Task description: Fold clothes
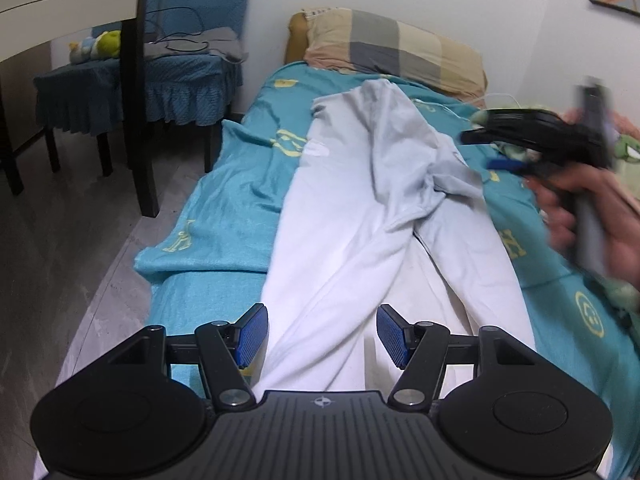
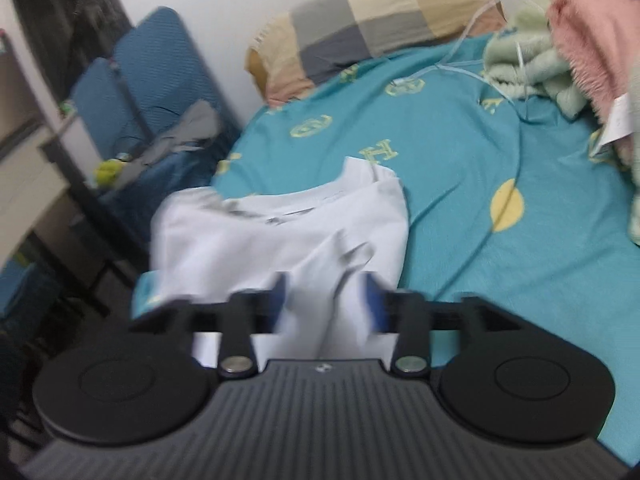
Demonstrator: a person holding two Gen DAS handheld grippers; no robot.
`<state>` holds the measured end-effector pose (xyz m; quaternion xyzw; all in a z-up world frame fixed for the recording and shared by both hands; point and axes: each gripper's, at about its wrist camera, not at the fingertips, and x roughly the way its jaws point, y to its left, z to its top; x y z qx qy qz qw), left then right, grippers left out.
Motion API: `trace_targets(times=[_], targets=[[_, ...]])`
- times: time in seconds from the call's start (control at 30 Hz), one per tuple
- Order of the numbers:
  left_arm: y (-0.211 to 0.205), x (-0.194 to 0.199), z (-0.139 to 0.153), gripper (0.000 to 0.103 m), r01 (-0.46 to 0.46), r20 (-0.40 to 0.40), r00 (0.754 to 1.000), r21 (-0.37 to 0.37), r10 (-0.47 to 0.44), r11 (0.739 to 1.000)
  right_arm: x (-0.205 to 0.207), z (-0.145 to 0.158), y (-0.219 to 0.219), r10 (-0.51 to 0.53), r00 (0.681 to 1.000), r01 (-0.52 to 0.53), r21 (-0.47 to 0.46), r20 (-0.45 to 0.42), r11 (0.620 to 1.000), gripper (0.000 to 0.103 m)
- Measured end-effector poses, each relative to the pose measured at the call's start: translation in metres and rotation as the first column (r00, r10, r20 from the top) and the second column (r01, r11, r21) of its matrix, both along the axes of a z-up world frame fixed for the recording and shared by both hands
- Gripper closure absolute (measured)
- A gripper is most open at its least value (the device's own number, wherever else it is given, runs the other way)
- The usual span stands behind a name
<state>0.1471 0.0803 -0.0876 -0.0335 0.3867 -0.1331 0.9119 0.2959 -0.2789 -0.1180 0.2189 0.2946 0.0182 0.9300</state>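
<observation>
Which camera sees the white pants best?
The left wrist view: the white pants lie sharp, both legs stretched along the teal bedspread. The right wrist view shows only a blurred, bunched part.

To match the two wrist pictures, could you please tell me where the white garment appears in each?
Left wrist view: the white garment runs up the centre, from between the open fingers toward the pillow.
Right wrist view: the white garment lies lower centre-left, just beyond the fingers.
Shared landmark: the checked pillow against the wall.

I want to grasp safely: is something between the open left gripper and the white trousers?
Nothing visible. The left gripper is open directly over the white cotton trousers on the teal blanket; only white fabric shows between its fingers.
</observation>
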Motion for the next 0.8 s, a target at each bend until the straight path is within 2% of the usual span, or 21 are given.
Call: trace_targets(times=[0.1,0.23,0.33,0.43,0.6,0.7,0.73,0.8], targets=[[0.005,-0.004,0.005,0.04,-0.032,-0.012,0.999,-0.014,0.031,0.999,-0.057,0.018,0.007,0.056,0.998,-0.055,0.037,-0.027,0.998,0.035],[0.013,-0.014,0.016,0.04,-0.079,-0.008,0.997,-0.028,0.079,0.997,-0.132,0.028,0.035,0.154,0.975,-0.143,0.078,-0.163,0.987,0.034],[0.021,-0.021,0.024,0.04,-0.119,-0.022,0.993,-0.03,0.118,0.992,-0.182,0.018,0.067,0.276,0.918,-0.257,0.106,-0.286,0.961,0.037],[0.032,-0.027,0.034,0.04,-0.133,-0.073,0.989,-0.031,0.13,0.991,-0.218,0.002,0.088,0.353,0.847,-0.318,0.153,-0.398,0.936,0.041],[0.06,-0.041,0.067,0.038,0.014,-0.069,0.998,0.001,-0.014,1.0,-0.266,-0.009,0.091,0.419,0.76,-0.306,0.295,-0.497,0.905,0.041],[0.097,-0.045,0.064,0.036,0.034,-0.125,0.991,-0.043,-0.039,0.998,-0.288,-0.011,0.091,0.477,0.705,-0.32,0.364,-0.525,0.875,0.041],[0.11,-0.046,0.059,0.036,0.042,-0.155,0.987,-0.067,-0.052,0.997,-0.293,-0.008,0.09,0.489,0.706,-0.33,0.372,-0.512,0.867,0.041],[0.134,-0.048,0.048,0.036,0.059,-0.215,0.973,-0.118,-0.083,0.991,-0.3,0.004,0.087,0.511,0.737,-0.365,0.377,-0.442,0.851,0.04]])
